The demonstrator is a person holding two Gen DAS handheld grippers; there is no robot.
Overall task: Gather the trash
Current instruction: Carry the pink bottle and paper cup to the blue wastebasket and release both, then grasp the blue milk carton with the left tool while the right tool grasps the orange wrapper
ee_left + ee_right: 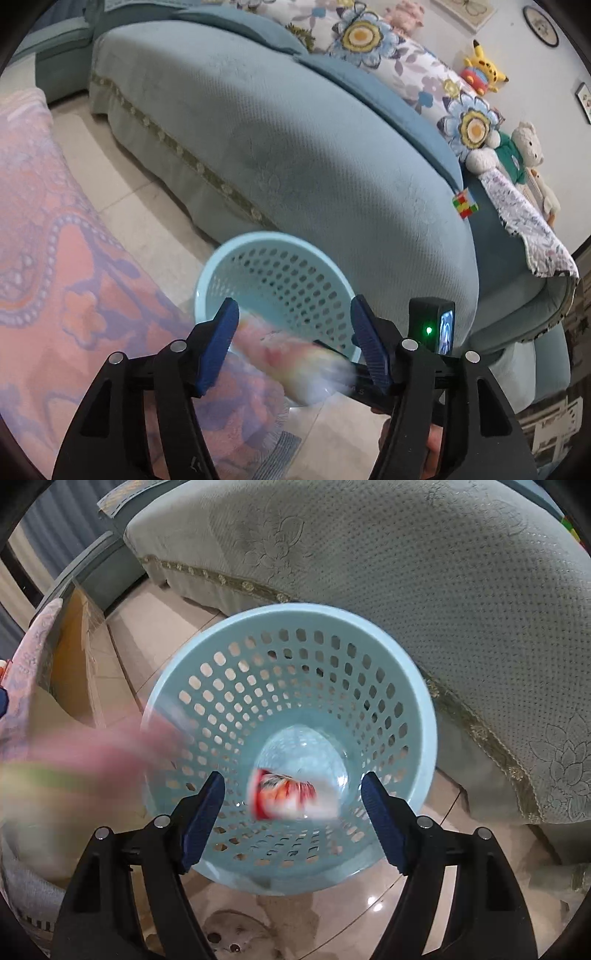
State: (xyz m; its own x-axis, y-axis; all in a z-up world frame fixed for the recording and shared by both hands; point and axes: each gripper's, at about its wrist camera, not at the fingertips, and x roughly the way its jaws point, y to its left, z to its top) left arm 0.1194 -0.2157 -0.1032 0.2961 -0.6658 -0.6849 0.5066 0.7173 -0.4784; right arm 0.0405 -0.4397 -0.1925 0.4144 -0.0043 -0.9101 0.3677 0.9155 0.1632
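**Wrappers dropping into bin, both tongs released**

Right tongs (291,805) spread wide, empty, directly over the pale blue perforated plastic wastebasket (417,686). Red-and-white crumpled wrapper (282,794) sits blurred between the jaws, inside the bin near its bottom. Left tongs (291,339) also spread; a blurred pink-yellow wrapper (291,362) lies crosswise between them, at the basket's near rim. Teal sofa (258,140) is just beside the basket; tiled floor (155,620) open left.

Pale blue basket (413,686) dotted with holes is seen between the blue-padded fingers (201,819), red-and-white wrapper (284,794) inside; teal embossed-floral sofa cover (424,576) beyond them.
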